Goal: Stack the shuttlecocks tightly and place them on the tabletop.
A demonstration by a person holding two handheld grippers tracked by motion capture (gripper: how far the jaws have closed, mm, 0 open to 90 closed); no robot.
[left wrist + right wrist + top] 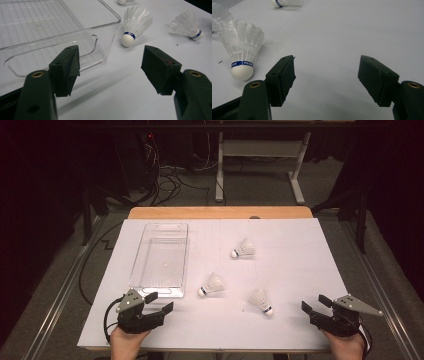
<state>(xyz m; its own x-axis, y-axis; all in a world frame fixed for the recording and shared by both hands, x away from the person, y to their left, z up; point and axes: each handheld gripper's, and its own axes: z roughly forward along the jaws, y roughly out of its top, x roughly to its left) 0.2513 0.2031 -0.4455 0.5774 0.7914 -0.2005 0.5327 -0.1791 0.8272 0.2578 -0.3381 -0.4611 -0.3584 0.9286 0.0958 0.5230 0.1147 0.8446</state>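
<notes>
White shuttlecock, blue "PEAK" band, right tongs agape

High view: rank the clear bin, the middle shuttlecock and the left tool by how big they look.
1. Clear bin, by far the largest.
2. Left tool, hand excluded.
3. Middle shuttlecock, smallest.
The tool sits nearer the camera, which may flatter its size slightly.

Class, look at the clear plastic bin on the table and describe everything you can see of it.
The clear bin is a long rectangular container of transparent, hard-looking plastic with rounded corners, a ribbed floor and a cut-out handle slot in each end wall. It stands upright and empty on the white table, left of three shuttlecocks. Nothing touches it; the left tool waits open just in front of its near end.
</notes>
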